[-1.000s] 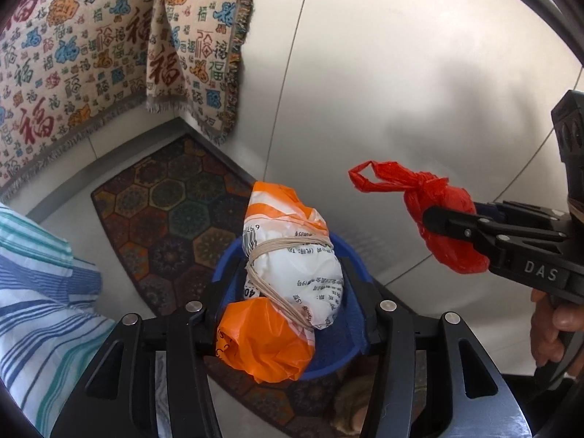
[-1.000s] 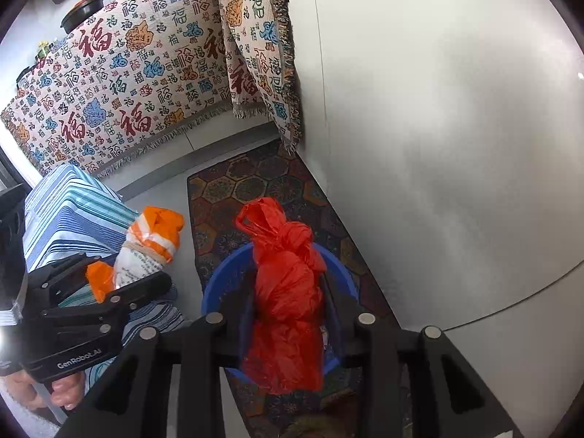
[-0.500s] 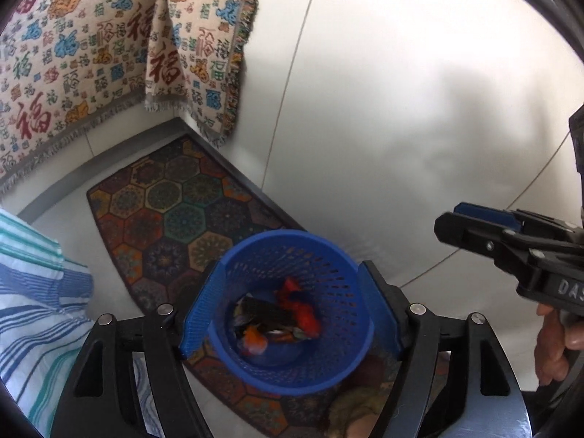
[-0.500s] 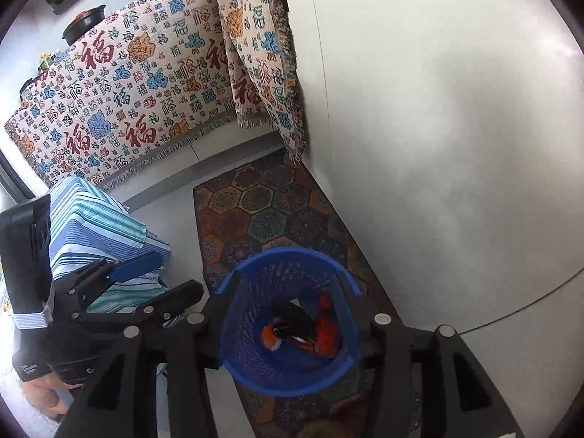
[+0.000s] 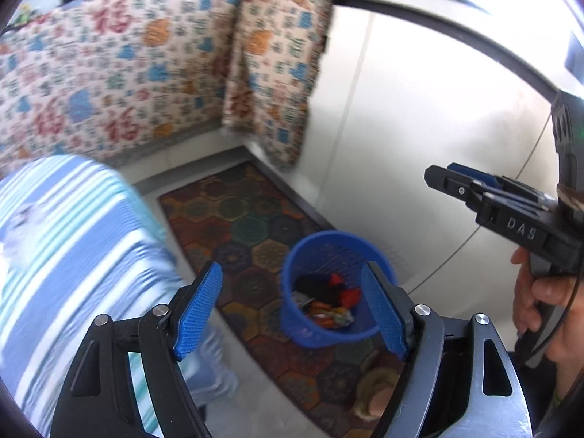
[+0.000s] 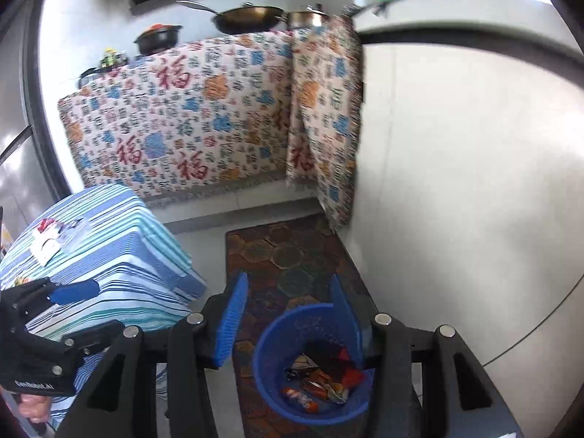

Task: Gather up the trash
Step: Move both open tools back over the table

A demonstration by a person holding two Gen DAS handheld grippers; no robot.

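A blue perforated trash basket (image 5: 304,323) stands on a patterned floor mat and also shows in the right wrist view (image 6: 268,376). Inside it lie several pieces of trash (image 5: 330,301), among them red, orange and black bags and wrappers (image 6: 321,383). My left gripper (image 5: 292,312) is open and empty above the basket. My right gripper (image 6: 288,319) is open and empty above the basket too, and it shows at the right of the left wrist view (image 5: 443,175). More litter (image 6: 47,235) lies on the striped table.
A table with a blue striped cloth (image 6: 109,241) stands at the left. A counter draped in a patterned cloth (image 6: 189,116) with pans on top is behind. A white cabinet wall (image 6: 456,182) runs along the right. The mat (image 6: 284,255) covers the floor.
Both grippers opened and dropped their bags, the orange-white one and the red one, into the basket. Both grippers then rose and drew back, and the view tilted up.
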